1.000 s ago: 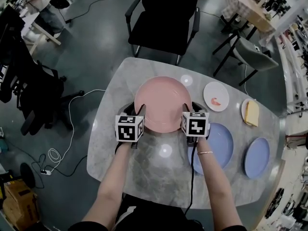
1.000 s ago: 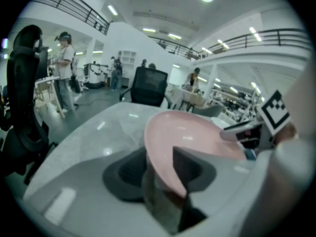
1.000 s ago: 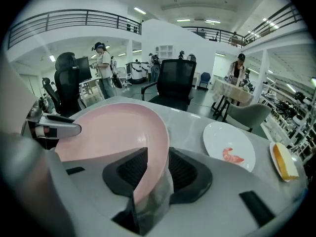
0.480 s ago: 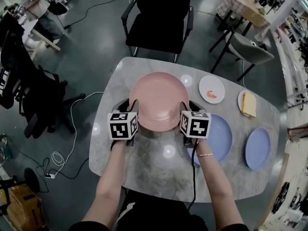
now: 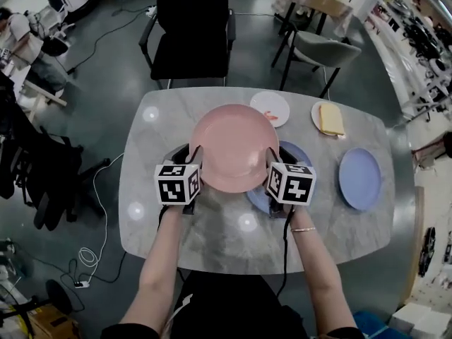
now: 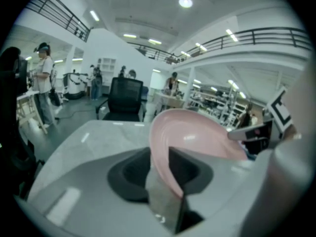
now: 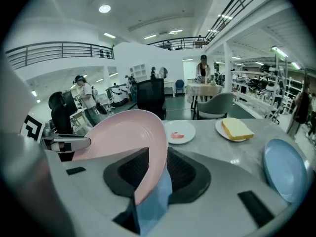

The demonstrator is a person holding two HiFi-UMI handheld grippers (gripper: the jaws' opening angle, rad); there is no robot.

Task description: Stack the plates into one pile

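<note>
A large pink plate [image 5: 233, 147] hangs level above the grey marble table [image 5: 141, 189], carried by its two side rims. My left gripper [image 5: 192, 162] grips its left rim and my right gripper [image 5: 277, 164] its right rim; both sets of jaws are still closing with the rim between them. The left gripper view shows the pink plate [image 6: 192, 137] wedged in my left gripper [image 6: 160, 167]. The right gripper view shows the pink plate [image 7: 123, 137] edge clamped in my right gripper [image 7: 153, 177]. A blue plate [image 5: 296, 154] lies on the table, partly hidden under the pink plate's right side.
A second blue plate [image 5: 360, 179] lies at the table's right. Behind are a small white plate with a red smear [image 5: 270, 108] and a plate holding a yellow slab [image 5: 328, 119]. A black chair [image 5: 191, 34] and a grey chair [image 5: 318, 48] stand beyond the far edge.
The pink plate has been carried to the right in both grippers and now overlaps the nearer blue plate. The head view has shifted too.
</note>
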